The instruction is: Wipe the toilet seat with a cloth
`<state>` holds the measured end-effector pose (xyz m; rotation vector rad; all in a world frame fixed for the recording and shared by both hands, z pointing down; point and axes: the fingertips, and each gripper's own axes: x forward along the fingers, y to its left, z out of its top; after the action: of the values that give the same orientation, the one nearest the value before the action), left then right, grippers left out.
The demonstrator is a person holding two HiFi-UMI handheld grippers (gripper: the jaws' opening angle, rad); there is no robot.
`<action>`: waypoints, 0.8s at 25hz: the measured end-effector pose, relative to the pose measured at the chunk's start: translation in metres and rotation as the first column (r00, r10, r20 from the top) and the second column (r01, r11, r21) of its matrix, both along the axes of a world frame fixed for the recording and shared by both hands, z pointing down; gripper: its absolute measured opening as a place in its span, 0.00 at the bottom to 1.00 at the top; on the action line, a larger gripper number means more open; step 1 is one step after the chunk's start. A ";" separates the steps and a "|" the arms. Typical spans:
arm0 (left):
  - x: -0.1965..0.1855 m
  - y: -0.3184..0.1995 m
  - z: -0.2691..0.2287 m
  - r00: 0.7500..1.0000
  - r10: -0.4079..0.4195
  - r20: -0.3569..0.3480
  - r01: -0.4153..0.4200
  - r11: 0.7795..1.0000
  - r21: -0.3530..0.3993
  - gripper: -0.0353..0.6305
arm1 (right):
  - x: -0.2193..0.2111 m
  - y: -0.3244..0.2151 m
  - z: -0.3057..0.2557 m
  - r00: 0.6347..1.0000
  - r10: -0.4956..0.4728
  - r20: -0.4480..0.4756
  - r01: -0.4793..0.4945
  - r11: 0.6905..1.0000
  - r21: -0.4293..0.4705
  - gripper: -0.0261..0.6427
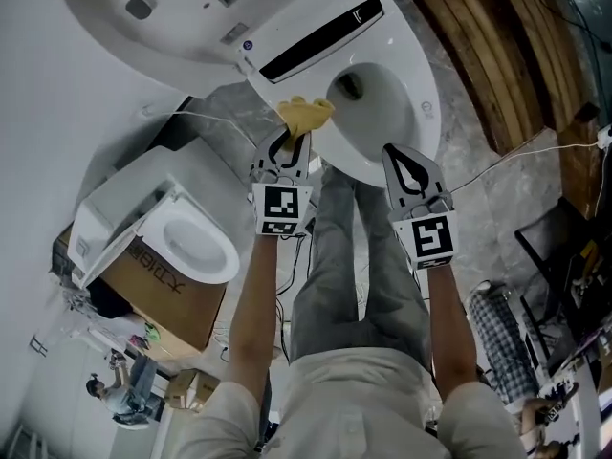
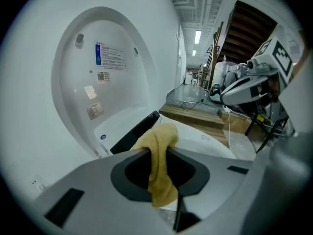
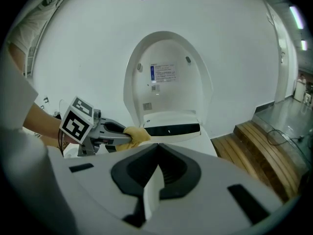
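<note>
The toilet seat [image 1: 419, 65], a smooth, glossy white oval ring, lies at the 12 to 1 o'clock part of the head view. Its long axis runs from the hinge at 11 o'clock to the front at 5 o'clock. Across its rear sits a dark glossy strip [image 1: 320, 38], and behind that the lid [image 1: 143, 22] stands raised, a shallow white shell with printed labels.

The cloth [image 1: 306, 115] is a soft, nubbly yellow rag, bunched at the seat's rear-left rim just below the dark strip. Most of the ring spreads away from it toward 2 and 3 o'clock. We cannot say for sure that the cloth touches the rim.

The left gripper [image 1: 293, 138] has its jaws clamped on the cloth. In the left gripper view, the cloth [image 2: 159, 155] rises from between them and folds over the top, with the seat [image 2: 208, 142] beyond at 1 o'clock.

The right gripper [image 1: 397, 158] hovers by the seat's front end with its jaws together and nothing held. Its own view shows the raised lid [image 3: 168, 82] at 12 o'clock and the cloth [image 3: 136, 134] at 10 o'clock.

We judge that the left gripper is the one to wipe. Its stroke would best follow the ring's curve from the rear-left toward the front at 5 o'clock.

At 8 o'clock a second toilet [image 1: 196, 245] sits in a cardboard box [image 1: 163, 299].
</note>
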<state>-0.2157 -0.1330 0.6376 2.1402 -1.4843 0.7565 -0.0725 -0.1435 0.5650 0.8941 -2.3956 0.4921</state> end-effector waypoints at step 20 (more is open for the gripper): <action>-0.010 -0.001 0.120 0.969 0.182 0.166 -0.149 0.969 -0.195 0.18 | 0.024 0.035 0.067 0.999 0.043 0.004 -0.042 0.994 -0.100 0.05</action>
<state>-0.2256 -0.1338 0.7575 2.1208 -1.2758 1.1302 -0.0489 -0.1082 0.6320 0.9020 -2.3397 0.6261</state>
